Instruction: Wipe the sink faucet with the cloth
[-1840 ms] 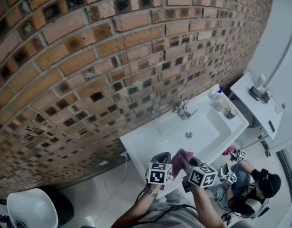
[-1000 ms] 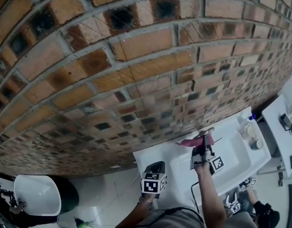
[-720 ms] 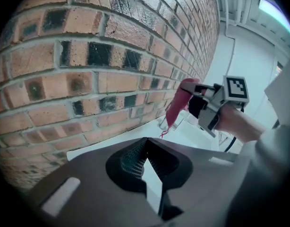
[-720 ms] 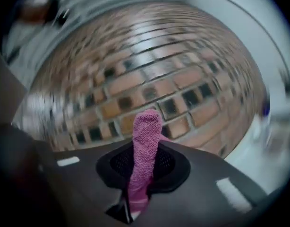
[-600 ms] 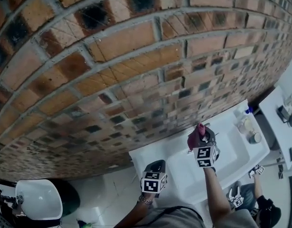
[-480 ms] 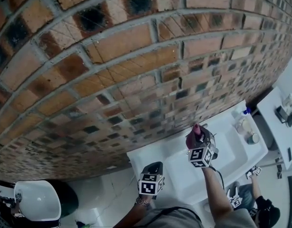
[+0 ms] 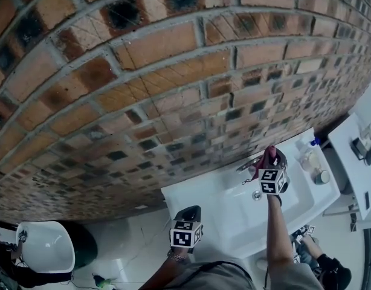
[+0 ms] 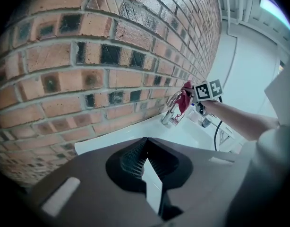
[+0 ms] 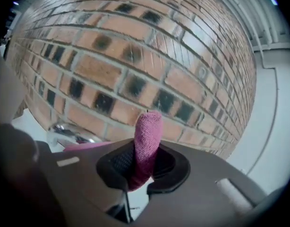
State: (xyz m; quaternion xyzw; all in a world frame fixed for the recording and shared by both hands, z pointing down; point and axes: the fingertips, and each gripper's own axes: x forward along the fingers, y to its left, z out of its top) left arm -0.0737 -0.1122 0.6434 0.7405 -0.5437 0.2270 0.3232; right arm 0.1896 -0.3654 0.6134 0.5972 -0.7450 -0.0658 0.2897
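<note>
Against the brick wall (image 7: 173, 71) hangs a white sink (image 7: 216, 213), and its chrome faucet (image 7: 247, 165) stands at the back rim. Over the basin reaches the right gripper (image 7: 269, 162); its jaws are closed on a pink cloth (image 7: 267, 156), which sticks up from between them as a folded roll. From the left gripper view, the cloth is just beside the top of the faucet, but I can not tell if they touch. The left gripper (image 7: 187, 217) is held low near the sink's left front corner, well apart from the faucet, and its jaws are pressed together with nothing between them. Small bottles (image 7: 306, 159) stand on the right back corner of the sink.
</note>
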